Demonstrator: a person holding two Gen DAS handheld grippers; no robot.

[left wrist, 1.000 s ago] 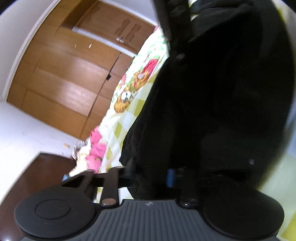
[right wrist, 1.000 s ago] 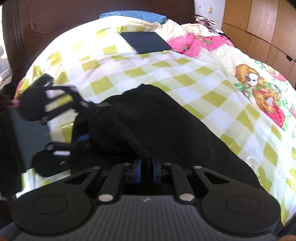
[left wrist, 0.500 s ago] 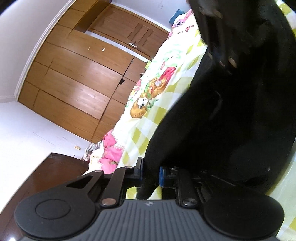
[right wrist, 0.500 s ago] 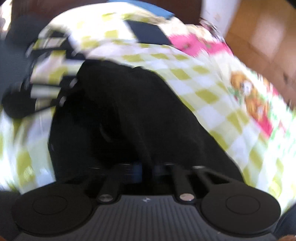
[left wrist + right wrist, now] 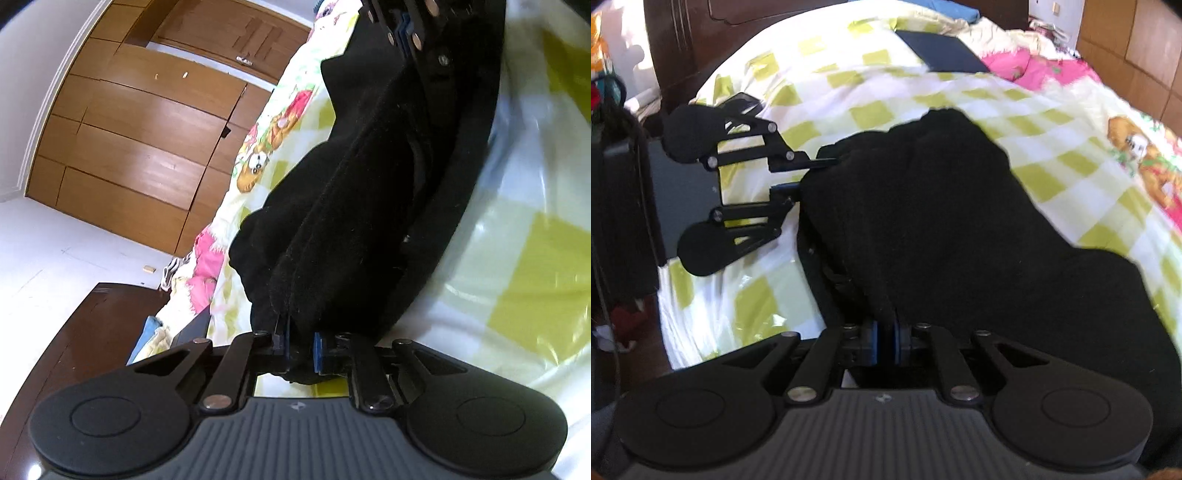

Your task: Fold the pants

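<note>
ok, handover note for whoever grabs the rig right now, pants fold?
Left gripper: its jaws have just been closing, now pinched on a fold of the black pants.
Right gripper: shut on the pants' near edge.
Pants: bunched in a heap on the checked bedspread, both grippers holding one end.
Done: both edges gripped.
Left: lay flat, smooth and finish the fold; no neat fold visible yet.

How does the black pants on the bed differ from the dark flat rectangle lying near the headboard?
The black pants are bunched and thick, with soft rounded edges; the dark rectangle lies flat with straight edges. The pants are pinched by both the left hand-held gripper and the right hand-held gripper; nothing touches the rectangle. Both rest on the checked bedspread.
</note>
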